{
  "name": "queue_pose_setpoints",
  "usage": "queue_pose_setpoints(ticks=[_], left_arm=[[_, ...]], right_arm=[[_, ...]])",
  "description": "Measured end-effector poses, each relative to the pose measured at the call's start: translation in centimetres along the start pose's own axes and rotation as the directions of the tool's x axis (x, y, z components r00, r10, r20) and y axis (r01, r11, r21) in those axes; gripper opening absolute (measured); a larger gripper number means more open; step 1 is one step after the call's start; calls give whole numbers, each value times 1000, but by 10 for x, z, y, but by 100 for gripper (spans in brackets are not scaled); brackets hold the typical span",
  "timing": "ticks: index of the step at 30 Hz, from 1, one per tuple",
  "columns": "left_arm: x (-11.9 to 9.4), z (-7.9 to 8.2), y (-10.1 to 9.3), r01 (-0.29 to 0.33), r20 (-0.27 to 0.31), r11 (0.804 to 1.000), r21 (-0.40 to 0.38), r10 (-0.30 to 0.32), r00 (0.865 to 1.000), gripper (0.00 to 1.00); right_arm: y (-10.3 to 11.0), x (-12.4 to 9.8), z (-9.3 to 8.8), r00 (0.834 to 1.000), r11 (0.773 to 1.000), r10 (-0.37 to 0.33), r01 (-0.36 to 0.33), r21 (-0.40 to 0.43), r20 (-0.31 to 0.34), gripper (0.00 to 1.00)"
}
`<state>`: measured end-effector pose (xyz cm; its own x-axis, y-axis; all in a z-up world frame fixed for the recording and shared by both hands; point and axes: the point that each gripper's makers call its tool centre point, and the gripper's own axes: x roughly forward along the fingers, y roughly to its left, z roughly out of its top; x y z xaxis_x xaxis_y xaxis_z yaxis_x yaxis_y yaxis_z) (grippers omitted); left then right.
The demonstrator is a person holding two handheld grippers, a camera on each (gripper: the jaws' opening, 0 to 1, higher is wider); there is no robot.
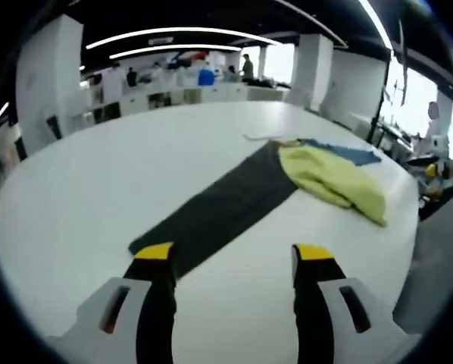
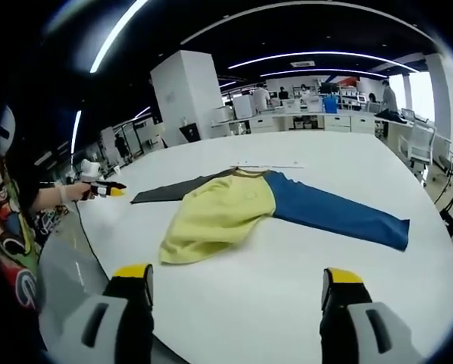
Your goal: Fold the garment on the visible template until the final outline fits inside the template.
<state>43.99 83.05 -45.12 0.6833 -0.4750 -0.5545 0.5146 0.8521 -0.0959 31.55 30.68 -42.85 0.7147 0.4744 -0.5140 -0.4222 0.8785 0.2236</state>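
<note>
Open-plan office bkgd, white table (image 2: 287,288) w/ garment (image 2: 234,208) lying flat mid-table, dark sleeve (image 1: 211,212) and blue sleeve (image 2: 340,216) spread apart, yellow body bunched btwn; left gripper (image 1: 234,254) and right gripper (image 2: 234,277) both released, holding nothing, probably staged for first fold.

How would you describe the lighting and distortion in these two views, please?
Left gripper view: fisheye bends the white table into a dome; windows at right blow out. Right gripper view: ceiling light strips curve into arcs, lighting is even, and the yellow cloth casts hardly any shadow.
</note>
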Motion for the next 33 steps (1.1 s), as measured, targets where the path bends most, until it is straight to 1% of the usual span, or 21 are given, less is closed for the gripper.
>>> queue_pose_setpoints(ticks=[2, 5, 6, 10, 14, 16, 18, 21, 23, 24, 26, 28, 30, 31, 33], left_arm=[[-1, -3, -6, 5, 3, 1000, 5, -5, 1000, 56], [-2, -9, -23, 29, 4, 1000, -9, -29, 1000, 56], [-2, -10, -25, 33, 3, 999, -9, -33, 999, 55], [-1, -20, -46, 54, -11, 998, 7, -54, 998, 54], [3, -25, -65, 83, -3, 996, -21, -83, 997, 52], [5, -30, -65, 86, -13, 996, -20, -86, 996, 52], [4, -30, -72, 89, -13, 995, -36, -90, 996, 51], [7, -31, -73, 94, -7, 995, -46, -94, 996, 49], [10, -26, -77, 96, 18, 993, -69, -95, 995, 48], [11, -25, -80, 102, 20, 992, -72, -101, 995, 48], [15, -25, -85, 113, 9, 992, -57, -113, 994, 48], [19, -25, -89, 118, 10, 992, -48, -117, 993, 48], [21, -24, -92, 121, 15, 991, -49, -121, 993, 48], [25, -25, -100, 142, 9, 988, -54, -141, 990, 47], [29, -29, -103, 147, 1, 988, -48, -147, 989, 47]], right_arm=[[0, 1, 0, 1000, 1000, -2, 2, 2, 2, 92], [1, 4, -1, 1000, 1000, 3, -3, 10, 1, 92], [0, 4, -1, 1000, 1000, 5, -5, 8, -1, 92], [2, 6, -1, 1000, 1000, 13, -13, 8, -1, 91], [3, 8, 0, 1000, 1000, 19, -19, 5, -4, 91], [3, 9, 0, 1000, 1000, 22, -22, 0, -8, 91], [2, 10, 1, 1000, 1000, 21, -21, 1, -6, 91], [1, 12, 0, 1000, 1000, 22, -22, 0, -9, 88], [4, 16, -1, 1000, 1000, 27, -27, -1, -13, 85], [4, 18, -2, 1000, 1000, 29, -29, -1, -12, 84], [6, 23, -3, 999, 999, 36, -36, 1, -18, 84], [8, 28, -3, 999, 999, 41, -41, 0, -20, 83], [10, 34, -3, 998, 999, 50, -50, 4, -23, 79], [10, 39, -4, 998, 999, 54, -54, 6, -25, 78], [12, 49, -5, 997, 998, 65, -65, 11, -30, 73]])
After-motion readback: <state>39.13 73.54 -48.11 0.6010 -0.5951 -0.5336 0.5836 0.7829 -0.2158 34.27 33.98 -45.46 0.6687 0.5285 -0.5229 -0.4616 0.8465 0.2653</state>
